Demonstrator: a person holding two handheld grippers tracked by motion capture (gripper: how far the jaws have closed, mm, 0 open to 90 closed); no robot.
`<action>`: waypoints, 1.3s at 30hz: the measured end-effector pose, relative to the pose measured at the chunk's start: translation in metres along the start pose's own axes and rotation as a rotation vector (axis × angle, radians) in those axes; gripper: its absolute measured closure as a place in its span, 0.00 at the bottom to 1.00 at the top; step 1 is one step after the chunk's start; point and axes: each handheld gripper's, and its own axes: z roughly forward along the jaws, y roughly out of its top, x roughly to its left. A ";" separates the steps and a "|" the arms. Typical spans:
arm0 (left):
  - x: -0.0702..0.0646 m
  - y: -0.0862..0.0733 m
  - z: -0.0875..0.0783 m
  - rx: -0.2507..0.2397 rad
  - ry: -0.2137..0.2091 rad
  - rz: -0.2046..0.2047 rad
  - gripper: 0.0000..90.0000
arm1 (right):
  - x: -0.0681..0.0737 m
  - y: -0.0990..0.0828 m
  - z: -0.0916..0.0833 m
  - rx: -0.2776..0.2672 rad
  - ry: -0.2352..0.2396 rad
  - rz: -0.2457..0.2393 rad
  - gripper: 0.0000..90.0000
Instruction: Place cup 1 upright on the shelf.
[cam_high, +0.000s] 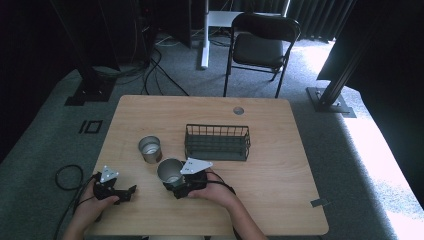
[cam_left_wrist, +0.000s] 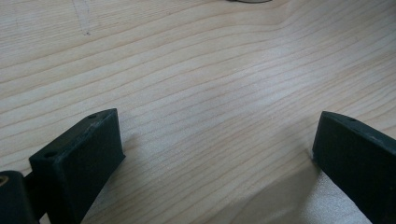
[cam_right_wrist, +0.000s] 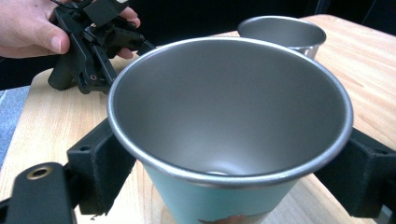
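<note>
The wire basket (cam_high: 217, 142) sits empty mid-tabletop (cam_high: 270, 175), so no cup is in yet. Just in front of it, the right gripper (cam_high: 172, 186) clamps the near cup (cam_high: 170, 171); the second cup (cam_high: 149, 149) waits left of the basket, and the left gripper (cam_high: 131, 192), farther left, rests with jaws spread, holding nothing.

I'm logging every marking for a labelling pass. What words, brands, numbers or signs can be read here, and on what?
No text is readable.
The near cup in the right hand-held gripper has a reddish mark on its light blue wall, cut off at the frame edge: unreadable.
The far cup and wire basket show no marking.
</note>
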 end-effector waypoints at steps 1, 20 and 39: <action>0.000 0.000 0.000 0.000 0.000 0.000 0.03 | 0.000 0.000 0.001 -0.001 0.002 0.000 0.14; 0.000 0.000 0.000 -0.001 0.000 -0.001 0.03 | 0.002 0.013 -0.006 -0.011 -0.013 0.036 0.15; 0.000 0.000 0.000 -0.001 -0.001 -0.003 0.03 | 0.000 0.039 -0.031 -0.032 -0.023 0.042 0.15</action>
